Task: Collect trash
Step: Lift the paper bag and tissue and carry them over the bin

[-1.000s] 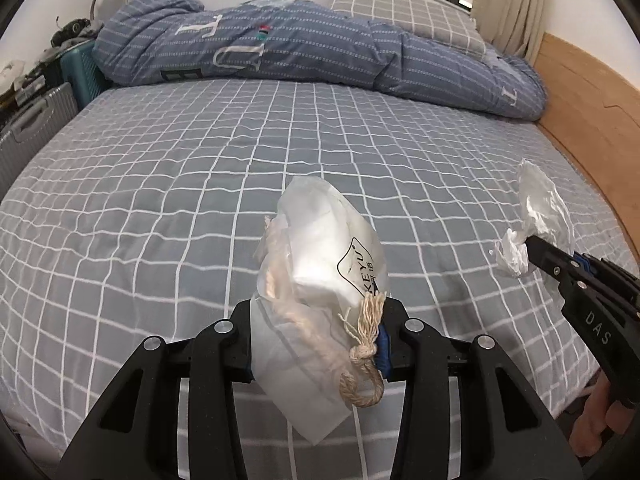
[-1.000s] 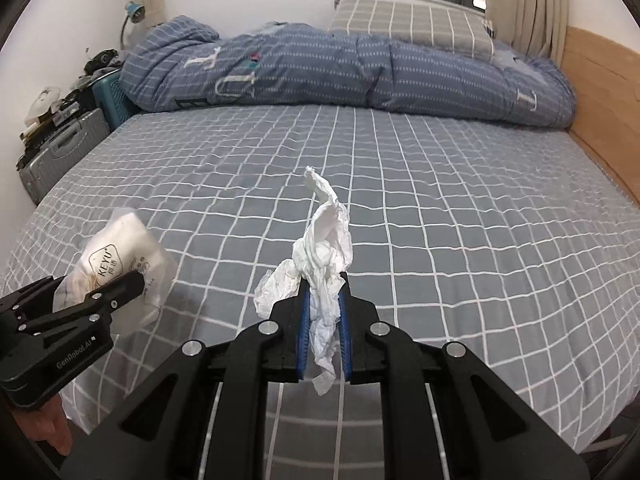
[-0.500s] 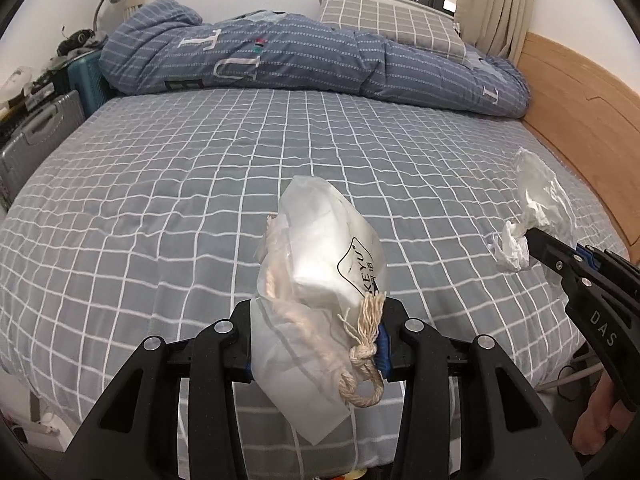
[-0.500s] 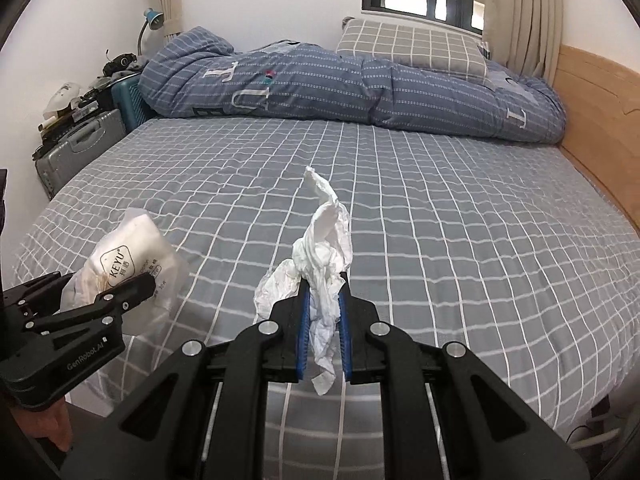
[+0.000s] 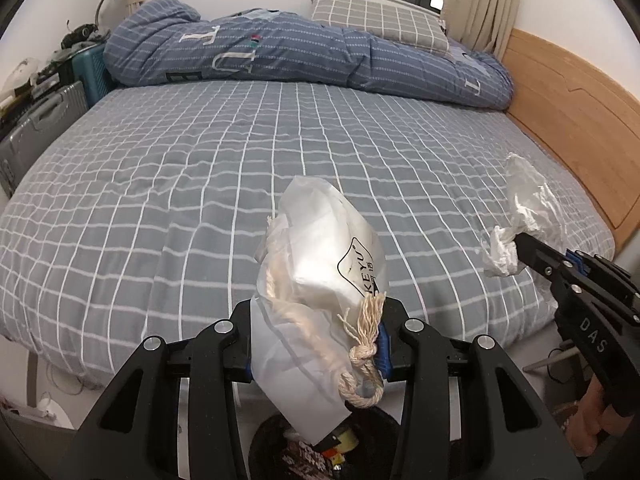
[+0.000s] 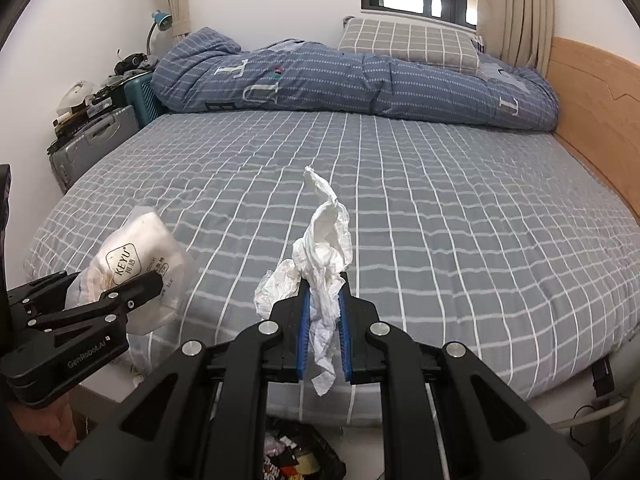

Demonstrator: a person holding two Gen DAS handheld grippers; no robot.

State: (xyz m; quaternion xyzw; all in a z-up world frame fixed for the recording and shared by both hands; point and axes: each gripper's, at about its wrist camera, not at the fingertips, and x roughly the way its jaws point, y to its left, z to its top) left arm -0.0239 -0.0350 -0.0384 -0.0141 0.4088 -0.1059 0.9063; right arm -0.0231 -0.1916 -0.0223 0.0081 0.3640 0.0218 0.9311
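left wrist view: left gripper (image 5: 316, 344) jaws pinching a plastic bag (image 5: 320, 280) low down near its rope tie (image 5: 362, 354), so the bag stands up out of the fingers, clear of the bed (image 5: 200, 184). bin (image 5: 320, 446) sits right under it on the floor at the bed edge, already some wrappers inside, so the hold looks set for a straight drop. right wrist view: right gripper (image 6: 324, 332) jaws pressed on a crumpled tissue (image 6: 326, 256), gripped mid-wad, loose ends above and below. bin (image 6: 300, 458) below here too. both pieces off the bed, held over the bin; release looks next. risk: tissue tail may cling to a pad.
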